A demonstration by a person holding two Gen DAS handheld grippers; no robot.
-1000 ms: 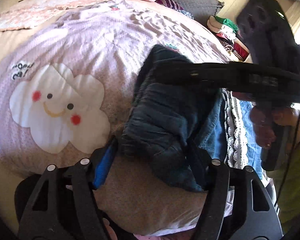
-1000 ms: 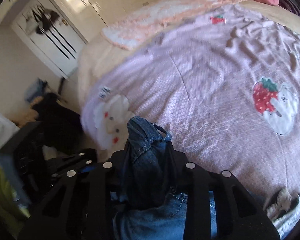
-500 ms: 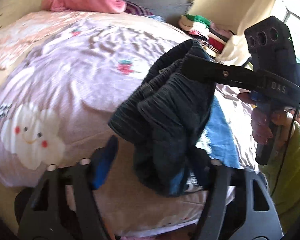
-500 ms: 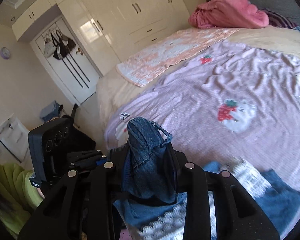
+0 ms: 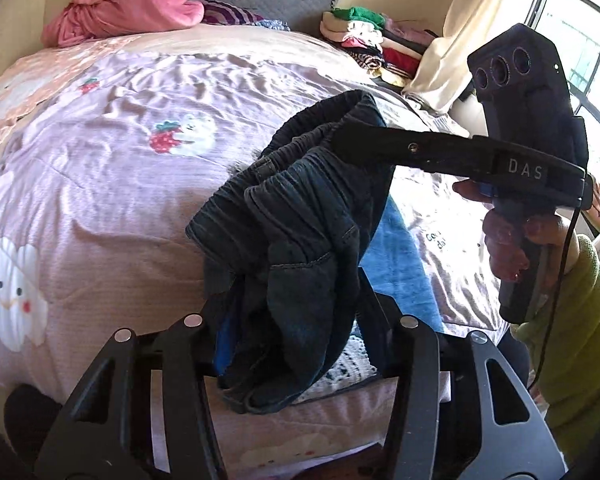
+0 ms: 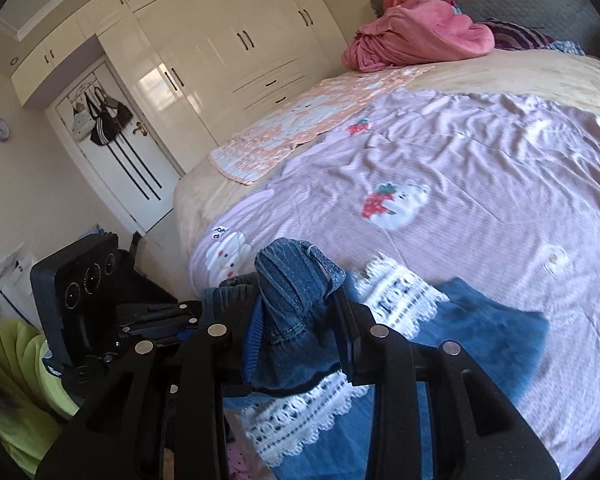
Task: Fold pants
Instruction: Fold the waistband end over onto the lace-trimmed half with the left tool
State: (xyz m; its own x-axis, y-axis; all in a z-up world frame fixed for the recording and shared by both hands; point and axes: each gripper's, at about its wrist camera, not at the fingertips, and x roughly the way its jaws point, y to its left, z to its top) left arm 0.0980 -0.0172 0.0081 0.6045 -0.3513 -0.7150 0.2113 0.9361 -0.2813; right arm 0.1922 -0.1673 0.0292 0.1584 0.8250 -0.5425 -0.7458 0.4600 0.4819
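Note:
The dark blue denim pants (image 5: 296, 240) hang bunched between my two grippers, above the near edge of the bed. My left gripper (image 5: 292, 336) is shut on a fold of the waistband. My right gripper (image 6: 300, 320) is shut on another part of the waistband (image 6: 296, 276). In the left wrist view the right gripper (image 5: 364, 144) reaches in from the right and clamps the elastic band. The lighter legs with white lace trim (image 6: 396, 292) trail down onto the bed. In the right wrist view the left gripper (image 6: 180, 312) sits at lower left.
The bed has a lilac cover (image 5: 112, 184) with cartoon prints. A pink bundle (image 5: 120, 12) lies at the headboard. Folded clothes (image 5: 364, 36) are stacked at the far right. White wardrobes (image 6: 228, 48) and a door (image 6: 124, 160) stand beyond the bed.
Both grippers have lifted the pants up off the bed, and the views have tilted up toward the room. The lace-trimmed legs now unfurl below. Both grips have held.

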